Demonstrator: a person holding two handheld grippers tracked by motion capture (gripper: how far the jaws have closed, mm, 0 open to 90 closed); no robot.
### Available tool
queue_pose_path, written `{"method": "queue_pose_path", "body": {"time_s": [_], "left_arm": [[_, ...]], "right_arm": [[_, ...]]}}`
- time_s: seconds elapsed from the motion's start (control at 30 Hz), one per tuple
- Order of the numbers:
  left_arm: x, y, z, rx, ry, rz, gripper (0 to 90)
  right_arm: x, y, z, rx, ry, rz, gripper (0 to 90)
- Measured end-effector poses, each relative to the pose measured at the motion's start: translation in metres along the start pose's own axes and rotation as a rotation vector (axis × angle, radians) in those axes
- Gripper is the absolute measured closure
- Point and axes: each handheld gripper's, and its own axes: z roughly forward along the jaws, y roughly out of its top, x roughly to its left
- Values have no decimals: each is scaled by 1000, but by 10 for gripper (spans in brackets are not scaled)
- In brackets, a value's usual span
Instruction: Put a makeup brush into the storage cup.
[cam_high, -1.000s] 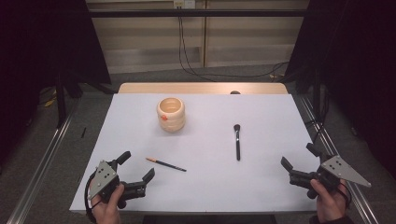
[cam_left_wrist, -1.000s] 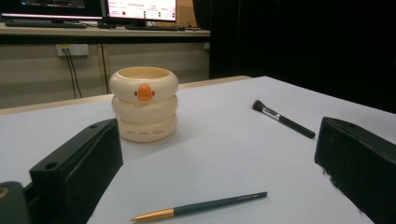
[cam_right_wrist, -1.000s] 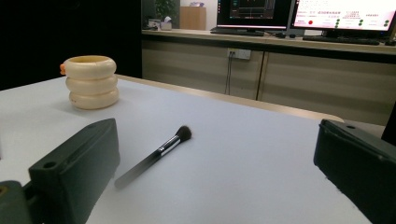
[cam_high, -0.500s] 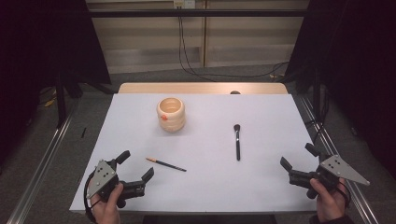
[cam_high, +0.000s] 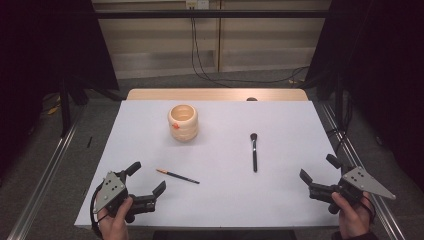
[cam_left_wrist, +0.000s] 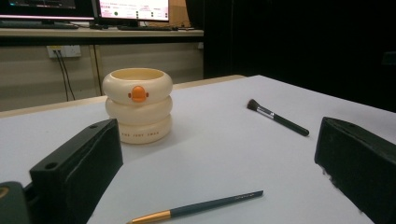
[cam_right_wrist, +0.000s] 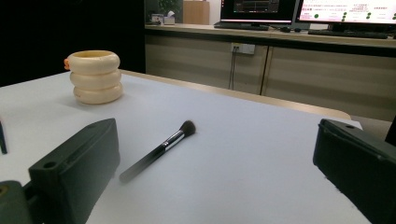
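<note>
Your left gripper sits wide open and empty, nearest the slim dark pencil brush with the gold ferrule, which lies just right of it, long axis left-right. Your right gripper, likewise open, faces the black makeup brush, lying near-to-far.

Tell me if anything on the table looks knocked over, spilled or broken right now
Nothing stands out. The cream cup stands upright, with no spill around it. The thin brush and the makeup brush lie flat and apart on the white table, both whole. The left gripper and right gripper are open, touching nothing.
</note>
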Motion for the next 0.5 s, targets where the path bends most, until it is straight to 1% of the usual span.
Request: {"method": "queue_pose_path", "body": {"time_s": [0.03, 0.07, 0.1, 0.13, 0.17, 0.3, 0.37, 0.4, 0.43, 0.5], "left_arm": [[-1, 1, 0, 4, -14, 6, 9], [-3, 3, 1, 5, -17, 7, 9], [-5, 5, 1, 9, -17, 32, 10], [-5, 5, 1, 9, -17, 32, 9], [-6, 6, 2, 1, -28, 23, 9], [-5, 10, 3, 5, -22, 33, 10], [-4, 11, 4, 8, -22, 27, 9], [-2, 12, 4, 4, -14, 27, 9], [-2, 12, 5, 1, -14, 16, 5], [0, 15, 8, -2, -13, 29, 5]], "right_arm": [[0, 0, 0, 2, 4, -3, 0], [0, 0, 0, 2, 4, -3, 0], [0, 0, 1, 6, 2, 1, 0], [0, 0, 1, 6, 12, 4, 0], [0, 0, 1, 6, 12, 4, 0], [1, 0, 1, 9, 23, 9, 0], [1, 0, 1, 12, 25, 9, 0], [1, 0, 1, 12, 25, 9, 0], [1, 0, 1, 10, 25, 8, 0], [1, 0, 2, 13, 24, 5, 0]]}}
